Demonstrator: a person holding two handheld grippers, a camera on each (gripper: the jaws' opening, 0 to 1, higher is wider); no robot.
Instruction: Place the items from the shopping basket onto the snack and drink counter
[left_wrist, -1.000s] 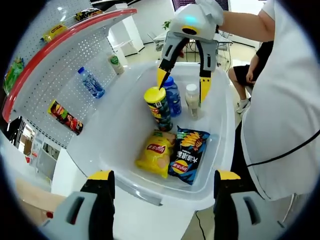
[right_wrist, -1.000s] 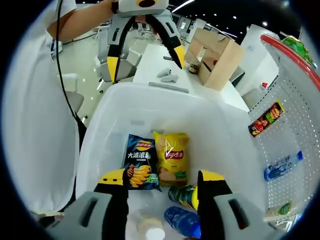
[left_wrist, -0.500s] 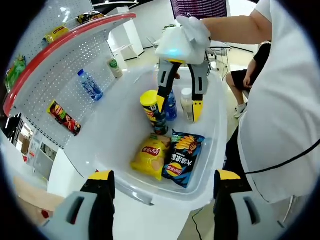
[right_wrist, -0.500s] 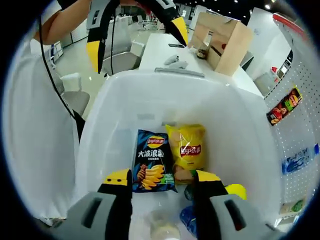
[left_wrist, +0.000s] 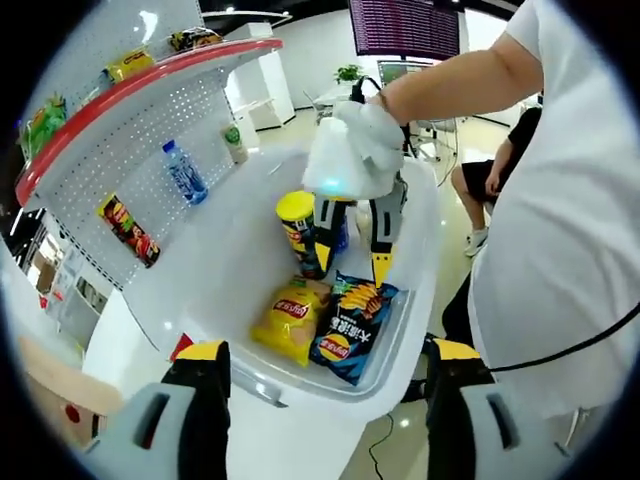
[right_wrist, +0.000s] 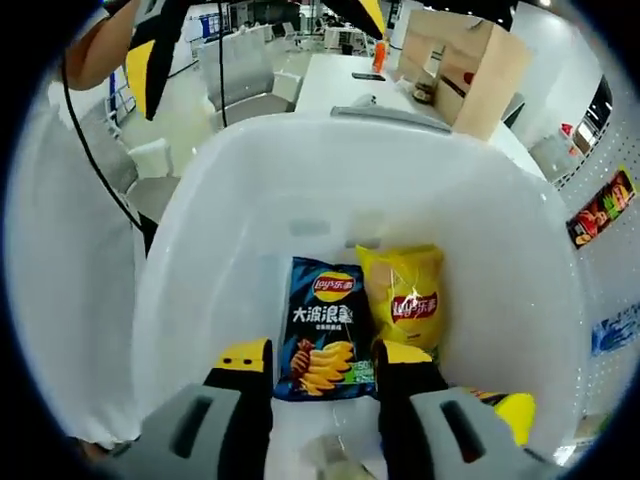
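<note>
While half-open, right tongs (left_wrist: 352, 256) over bottle (left_wrist: 363, 218)

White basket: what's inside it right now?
In the white basket: yellow chip bag, dark blue chip bag, yellow-lidded can. The right gripper covers the bottles behind.

A mock shop corner is sitting inside an open-plan office — a pegboard display (left_wrist: 120, 160) with a red shelf edge (left_wrist: 140, 85) is carrying snacks and bottles, while desks (right_wrist: 350, 85) and office chairs (right_wrist: 240, 85) are standing behind.
</note>
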